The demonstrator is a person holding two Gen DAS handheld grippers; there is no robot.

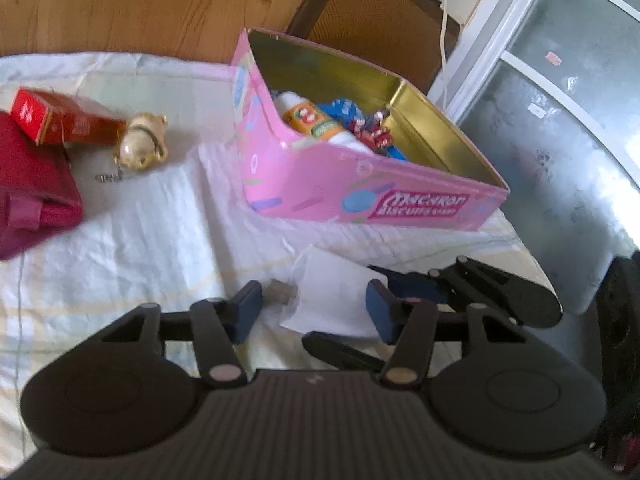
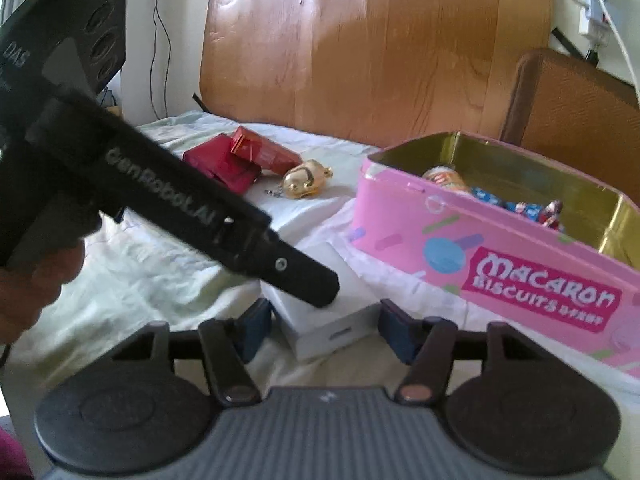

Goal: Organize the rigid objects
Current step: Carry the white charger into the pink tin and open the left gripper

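At the bottom centre of the left wrist view, the left gripper (image 1: 314,314) stands open over the white box (image 1: 330,294), its pads not touching it. The pink tin (image 1: 360,192) sits at centre right, holding several packets. At the left edge lie one red carton (image 1: 60,118), one maroon pouch (image 1: 32,192) and one gold figurine (image 1: 142,142).

At the bottom centre of the right wrist view, the right gripper (image 2: 320,330) straddles the white box (image 2: 320,320), jaws apart on either side with a sliver of gap. The left tool's finger crosses above the box; closing now could knock the two tools together or skew the box.
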